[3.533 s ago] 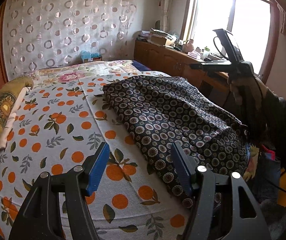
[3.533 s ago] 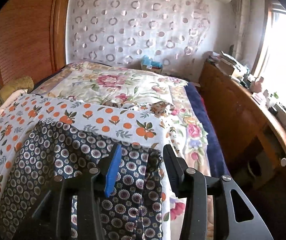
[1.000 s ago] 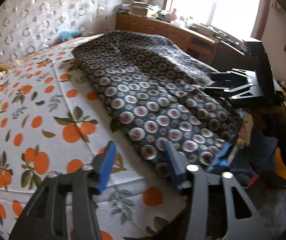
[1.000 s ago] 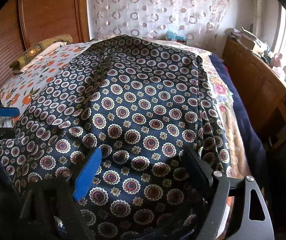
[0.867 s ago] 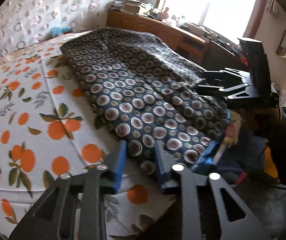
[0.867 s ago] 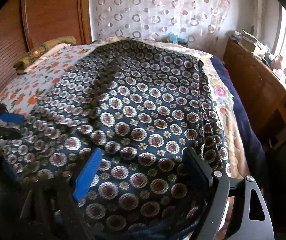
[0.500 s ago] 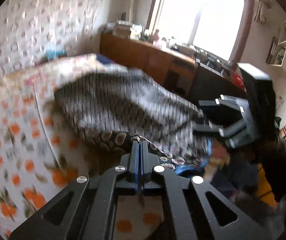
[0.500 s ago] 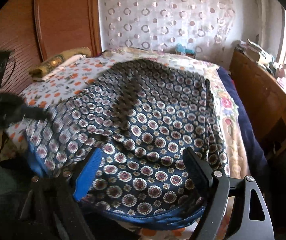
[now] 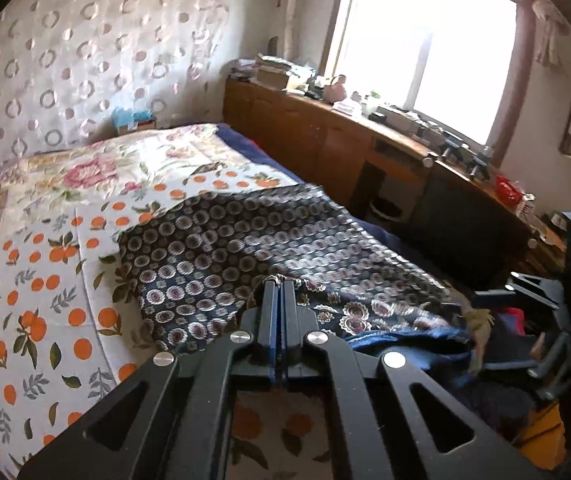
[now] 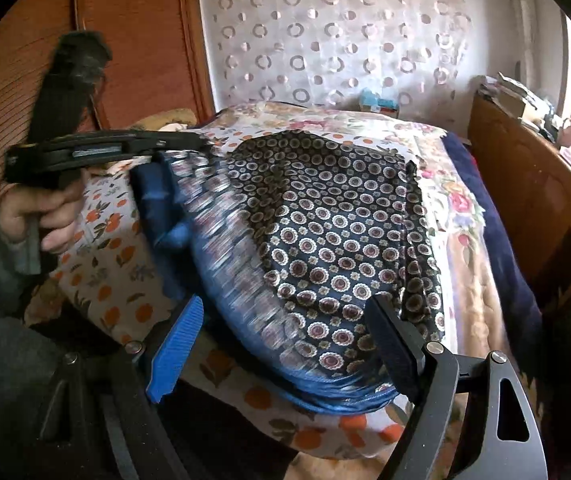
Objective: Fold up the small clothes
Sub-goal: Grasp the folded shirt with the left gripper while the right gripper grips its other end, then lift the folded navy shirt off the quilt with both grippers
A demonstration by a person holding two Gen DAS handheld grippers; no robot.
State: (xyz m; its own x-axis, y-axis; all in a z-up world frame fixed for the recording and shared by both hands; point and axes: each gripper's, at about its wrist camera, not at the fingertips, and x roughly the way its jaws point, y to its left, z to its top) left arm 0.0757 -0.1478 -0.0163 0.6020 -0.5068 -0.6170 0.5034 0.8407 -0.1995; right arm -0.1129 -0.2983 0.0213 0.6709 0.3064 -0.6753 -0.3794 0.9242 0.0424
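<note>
Left gripper (image 9: 279,286) jaws clamped on garment (image 9: 221,248) hem (lifted) | right gripper (image 10: 285,328) jaws wide apart, empty

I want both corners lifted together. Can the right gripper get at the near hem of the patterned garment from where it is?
Probably yes: the right gripper is open, the patterned garment hem lies between its fingers, nothing blocking.

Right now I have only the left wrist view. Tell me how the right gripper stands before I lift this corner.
Observer: The right gripper is wide open; its pads press on nothing.
Operator: Place the hem for me.
Observer: The patterned garment has its blue-edged hem showing between the open fingers, lying on the orange-print bedspread.
Operator: Check my corner from that side.
Observer: The left gripper holds the corner off the bed, with plain blue lining showing underneath.
</note>
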